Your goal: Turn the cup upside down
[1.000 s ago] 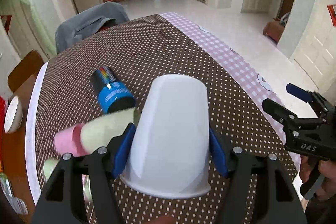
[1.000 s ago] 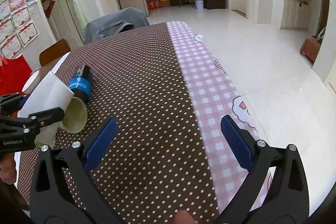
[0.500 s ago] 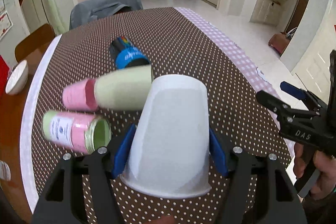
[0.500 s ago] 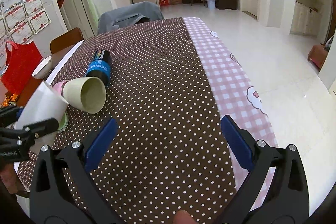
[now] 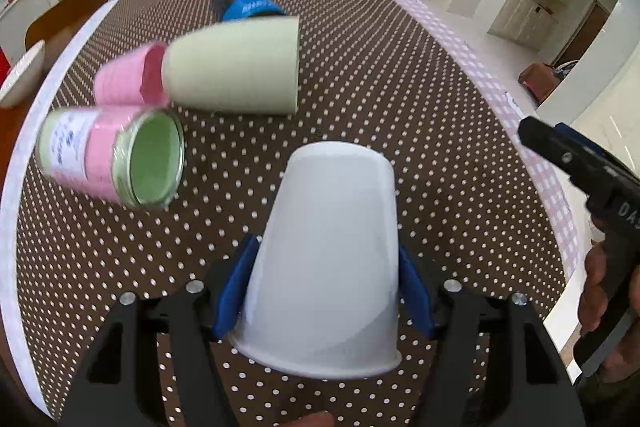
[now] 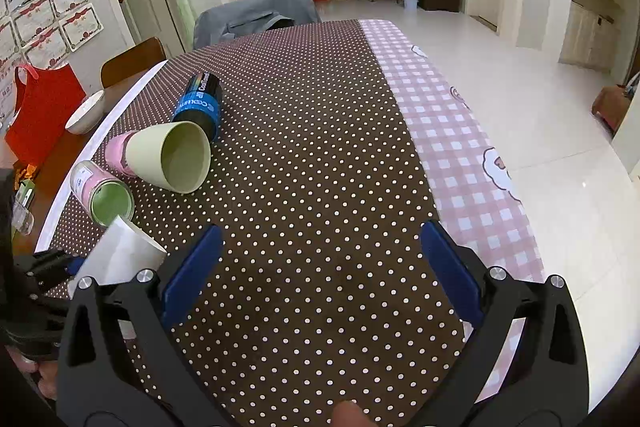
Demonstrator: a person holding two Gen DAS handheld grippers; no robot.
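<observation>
The left gripper (image 5: 326, 291) pinched the white cup (image 5: 332, 259) between its blue fingers (image 5: 236, 287), rim toward the camera and base pointing away, above the dotted desk (image 5: 360, 87). The right gripper (image 6: 318, 273) hung over the desk with fingers spread wide, holding nothing. Beyond the cup a jar (image 5: 112, 155) lay on its side. Behind it a green cup (image 5: 234, 67) lay nested in a pink cup (image 5: 124, 79), then a blue can (image 6: 199, 101), all on their sides.
</observation>
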